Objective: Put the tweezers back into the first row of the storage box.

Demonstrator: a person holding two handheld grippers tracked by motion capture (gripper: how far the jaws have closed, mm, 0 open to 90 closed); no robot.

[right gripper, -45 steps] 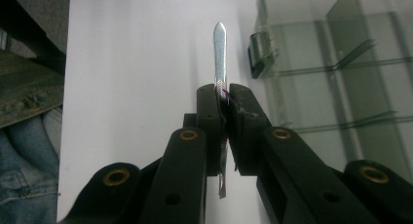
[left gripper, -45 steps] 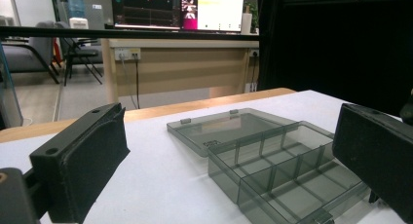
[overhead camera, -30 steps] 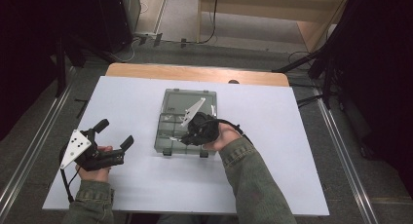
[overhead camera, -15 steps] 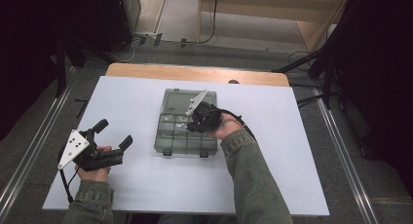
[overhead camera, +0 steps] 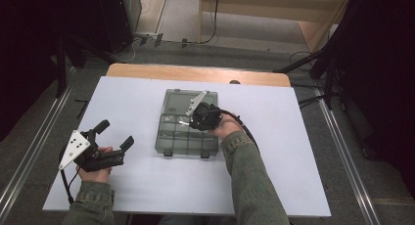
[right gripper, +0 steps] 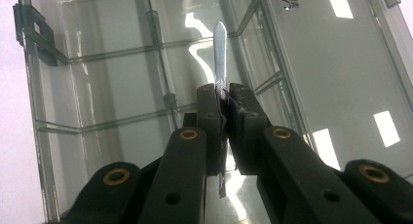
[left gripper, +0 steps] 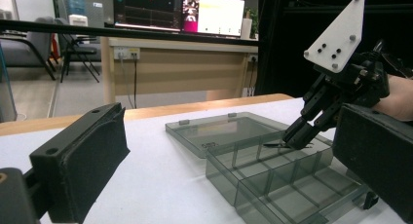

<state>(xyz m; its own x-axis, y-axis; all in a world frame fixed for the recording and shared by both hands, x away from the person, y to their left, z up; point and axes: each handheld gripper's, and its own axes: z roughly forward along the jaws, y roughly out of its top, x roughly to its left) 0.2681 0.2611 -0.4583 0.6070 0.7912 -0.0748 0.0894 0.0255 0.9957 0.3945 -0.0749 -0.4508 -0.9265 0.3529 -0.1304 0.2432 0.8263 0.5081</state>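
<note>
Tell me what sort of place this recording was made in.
Probably a lab or workshop set up for recording: monitors with graphs on a wooden bench, black curtains beside the white table, and office chairs behind.

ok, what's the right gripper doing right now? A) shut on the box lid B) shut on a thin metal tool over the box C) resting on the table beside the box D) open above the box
B: in the right gripper view the right gripper is clamped on a thin metal tool whose pointed tip sticks out over the compartments of the clear box.
</note>
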